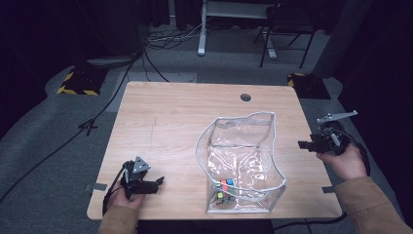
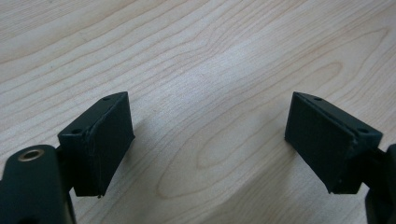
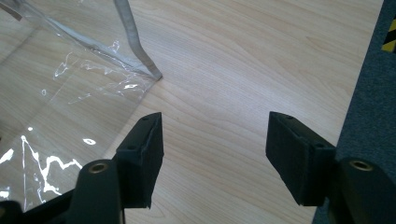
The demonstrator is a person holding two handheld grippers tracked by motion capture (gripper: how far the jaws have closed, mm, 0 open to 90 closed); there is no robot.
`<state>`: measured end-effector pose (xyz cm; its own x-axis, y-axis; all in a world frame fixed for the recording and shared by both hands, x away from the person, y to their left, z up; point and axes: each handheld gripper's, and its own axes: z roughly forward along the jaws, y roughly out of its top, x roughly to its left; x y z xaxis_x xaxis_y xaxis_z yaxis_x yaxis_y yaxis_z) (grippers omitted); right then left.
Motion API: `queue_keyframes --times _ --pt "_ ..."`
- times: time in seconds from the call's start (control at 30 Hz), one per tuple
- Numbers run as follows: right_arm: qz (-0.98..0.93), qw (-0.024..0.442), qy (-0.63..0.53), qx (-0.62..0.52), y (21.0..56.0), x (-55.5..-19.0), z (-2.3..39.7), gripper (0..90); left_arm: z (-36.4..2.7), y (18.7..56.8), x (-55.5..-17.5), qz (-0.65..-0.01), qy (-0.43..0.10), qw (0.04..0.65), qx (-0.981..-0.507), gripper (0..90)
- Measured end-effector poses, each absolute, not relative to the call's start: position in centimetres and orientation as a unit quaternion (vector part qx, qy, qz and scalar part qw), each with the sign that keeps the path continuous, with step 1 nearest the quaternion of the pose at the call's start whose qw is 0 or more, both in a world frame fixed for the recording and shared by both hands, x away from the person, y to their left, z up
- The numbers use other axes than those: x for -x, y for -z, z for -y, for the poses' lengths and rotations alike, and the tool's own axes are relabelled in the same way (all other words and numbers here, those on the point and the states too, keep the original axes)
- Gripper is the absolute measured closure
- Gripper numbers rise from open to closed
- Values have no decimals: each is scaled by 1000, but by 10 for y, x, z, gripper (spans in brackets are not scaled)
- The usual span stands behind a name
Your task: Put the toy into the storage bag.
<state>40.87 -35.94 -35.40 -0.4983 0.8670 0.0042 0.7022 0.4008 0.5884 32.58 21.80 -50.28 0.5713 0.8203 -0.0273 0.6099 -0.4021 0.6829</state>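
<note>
Left gripper [image 2: 210, 140] fingers wide over bare table [image 2: 224, 56]; right gripper [image 3: 215, 154] fingers apart, empty, beside clear bag [image 3: 70, 107].

Wooden table [image 1: 165, 126], chair [image 1: 285, 29] beyond.

I see a clear bag [image 1: 242, 161] with grey trim on my pale wood-grain table [image 1: 165, 126]; inside it sits a cube [image 1: 225, 189] of red, blue, green and pink squares.
</note>
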Motion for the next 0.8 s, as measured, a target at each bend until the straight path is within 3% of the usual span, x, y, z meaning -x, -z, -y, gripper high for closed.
queue_keyframes --times 0.37,0.8 --pt "-791 191 -328 -481 390 -390 372 372 -218 503 -326 -437 -161 331 -821 156" --pt "-787 202 -354 -463 438 -373 371 372 -217 503 -326 -438 -163 330 -820 156"
